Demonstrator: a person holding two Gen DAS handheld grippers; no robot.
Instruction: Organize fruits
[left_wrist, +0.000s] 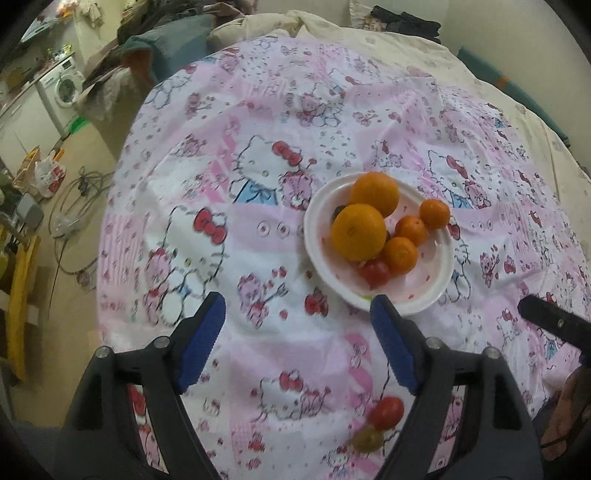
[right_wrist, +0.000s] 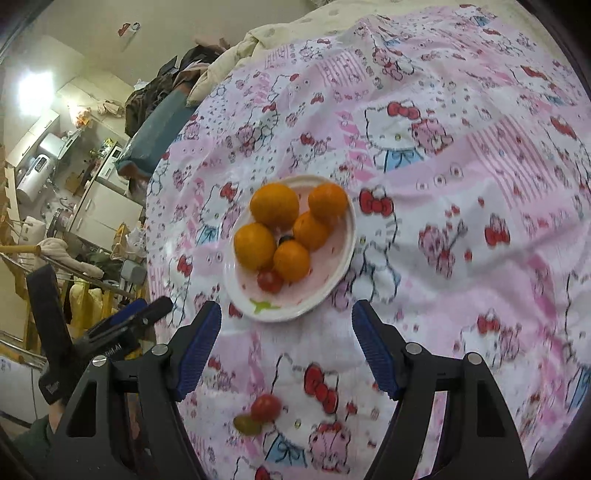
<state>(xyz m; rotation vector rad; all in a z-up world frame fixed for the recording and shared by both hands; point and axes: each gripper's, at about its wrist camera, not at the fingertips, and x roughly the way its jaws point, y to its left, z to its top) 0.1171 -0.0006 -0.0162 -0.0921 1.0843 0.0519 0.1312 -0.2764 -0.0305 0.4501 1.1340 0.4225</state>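
**Fruit on the plate, two pieces loose on the cloth**

Your white plate (left_wrist: 439, 291) sits on the pink cartoon-print sheet (left_wrist: 258, 110), ahead of both grippers. It holds two large oranges (left_wrist: 357, 232), three smaller tangerines (left_wrist: 399, 255) and one red tomato (left_wrist: 375, 272) near the rim closest to you. Something small and dark shows between the oranges; the view is too poor for you to say what it is.

Off the plate, a second red tomato (left_wrist: 386, 412) lies on the sheet, touching a yellowish-green fruit (left_wrist: 367, 439) that may be another tomato, though the blur leaves that unsure. The pair lies nearer to you than the plate.

Your left gripper (left_wrist: 297, 312) has its jaws spread wide with nothing between the blue pads, only bare sheet. The plate lies just beyond its right-side finger, whose tip overlaps the near rim in the picture. The loose pair lies low in the view, beside the base of that same finger, well behind the tips.

Your right gripper (right_wrist: 286, 314) is likewise wide apart and holds nothing. The plate (right_wrist: 343, 273) lies straight ahead of it, its near rim just past the fingertips. The loose tomato (right_wrist: 266, 407) and the greenish fruit (right_wrist: 246, 424) lie between its two fingers, back toward the camera, touching neither pad.

In the right wrist view your left gripper shows at the left edge, off the side of the bed.
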